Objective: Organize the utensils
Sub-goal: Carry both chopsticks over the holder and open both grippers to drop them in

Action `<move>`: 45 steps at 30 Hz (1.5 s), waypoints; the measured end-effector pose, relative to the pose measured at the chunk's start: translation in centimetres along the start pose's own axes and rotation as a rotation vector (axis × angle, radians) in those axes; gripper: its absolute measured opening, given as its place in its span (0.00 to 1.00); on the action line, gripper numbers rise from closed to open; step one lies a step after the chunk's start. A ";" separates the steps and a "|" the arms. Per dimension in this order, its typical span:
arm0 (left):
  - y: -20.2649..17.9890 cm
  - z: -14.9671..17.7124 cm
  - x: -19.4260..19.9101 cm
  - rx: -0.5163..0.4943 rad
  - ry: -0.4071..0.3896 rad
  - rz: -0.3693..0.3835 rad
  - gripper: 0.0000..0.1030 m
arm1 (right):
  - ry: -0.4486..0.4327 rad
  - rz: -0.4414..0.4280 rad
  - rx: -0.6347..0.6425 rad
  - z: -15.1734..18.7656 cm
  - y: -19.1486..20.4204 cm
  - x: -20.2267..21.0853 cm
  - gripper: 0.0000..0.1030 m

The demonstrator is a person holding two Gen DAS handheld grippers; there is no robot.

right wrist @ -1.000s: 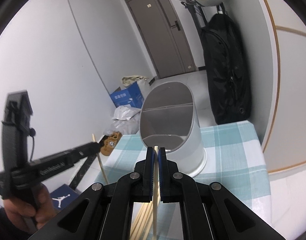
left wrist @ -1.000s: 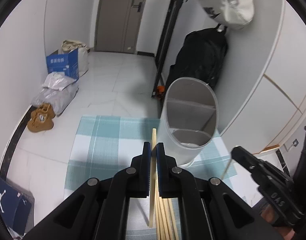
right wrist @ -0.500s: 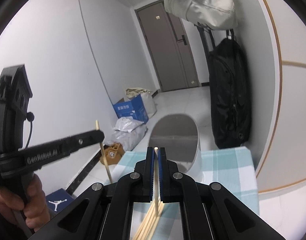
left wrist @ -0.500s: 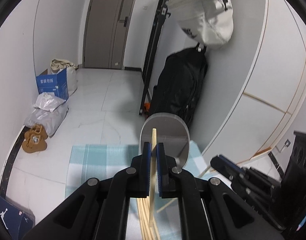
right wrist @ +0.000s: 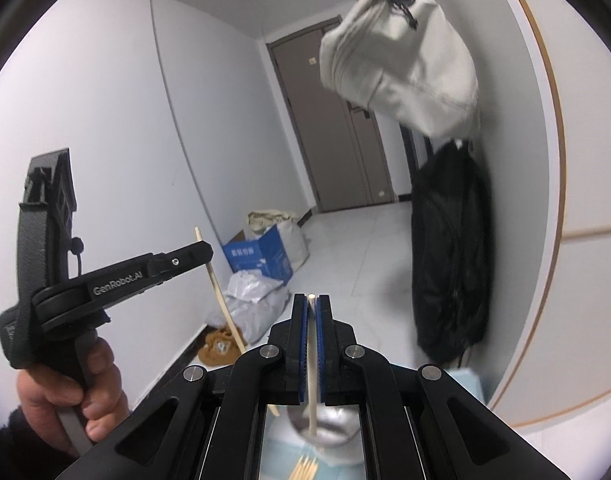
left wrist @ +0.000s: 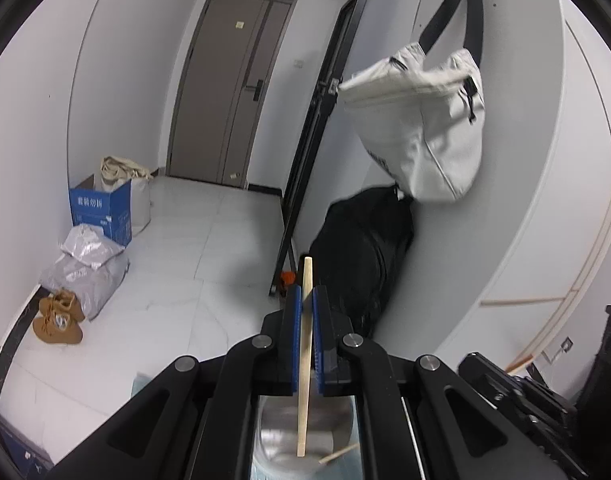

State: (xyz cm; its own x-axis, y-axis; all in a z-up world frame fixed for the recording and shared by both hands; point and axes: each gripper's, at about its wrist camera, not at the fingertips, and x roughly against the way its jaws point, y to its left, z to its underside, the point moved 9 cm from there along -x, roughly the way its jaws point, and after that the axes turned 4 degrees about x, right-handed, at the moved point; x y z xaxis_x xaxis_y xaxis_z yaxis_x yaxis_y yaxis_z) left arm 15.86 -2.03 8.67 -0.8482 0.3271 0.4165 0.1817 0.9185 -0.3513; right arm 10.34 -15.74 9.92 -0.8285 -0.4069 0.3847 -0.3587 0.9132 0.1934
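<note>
Above holder [left wrist: 301, 432] (blurred, apparently): grippers [left wrist: 304, 304] [right wrist: 312, 312] clamping chopsticks [left wrist: 304, 360].

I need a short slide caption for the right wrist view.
Right gripper shut on a chopstick above the holder; left gripper holds another.

A table under a blue-checked cloth [right wrist: 471, 384] carries a grey utensil holder [right wrist: 333, 428] and loose chopsticks [right wrist: 303, 468].
</note>
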 end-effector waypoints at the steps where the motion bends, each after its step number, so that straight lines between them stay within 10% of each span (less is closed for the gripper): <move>1: 0.0 -0.3 -0.4 0.002 -0.011 -0.003 0.02 | -0.004 0.006 0.005 -0.8 -0.2 -0.2 0.03; 19: -0.4 2.1 -6.9 -0.100 0.004 0.030 0.02 | 0.041 0.058 -0.009 -1.6 -4.1 -7.4 0.03; 30: -0.2 4.3 -8.7 -0.045 0.231 0.153 0.02 | 0.164 -0.008 -0.073 2.2 -4.3 -10.4 0.07; 35: 0.7 3.3 -7.3 0.003 0.242 0.135 0.47 | 0.165 -0.037 -0.176 3.0 -5.3 -9.8 0.29; 45: 1.7 2.1 -3.4 0.023 0.176 0.005 0.69 | 0.111 -0.050 -0.221 3.8 -5.1 -5.0 0.72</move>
State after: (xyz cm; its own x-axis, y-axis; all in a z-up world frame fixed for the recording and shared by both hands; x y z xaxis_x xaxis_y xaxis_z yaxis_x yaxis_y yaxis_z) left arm 17.97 -2.09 4.88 -0.7468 0.3675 0.5542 0.1726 0.9120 -0.3722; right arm 14.69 -18.26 3.56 -0.7555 -0.4625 0.4640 -0.2851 0.8697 0.4028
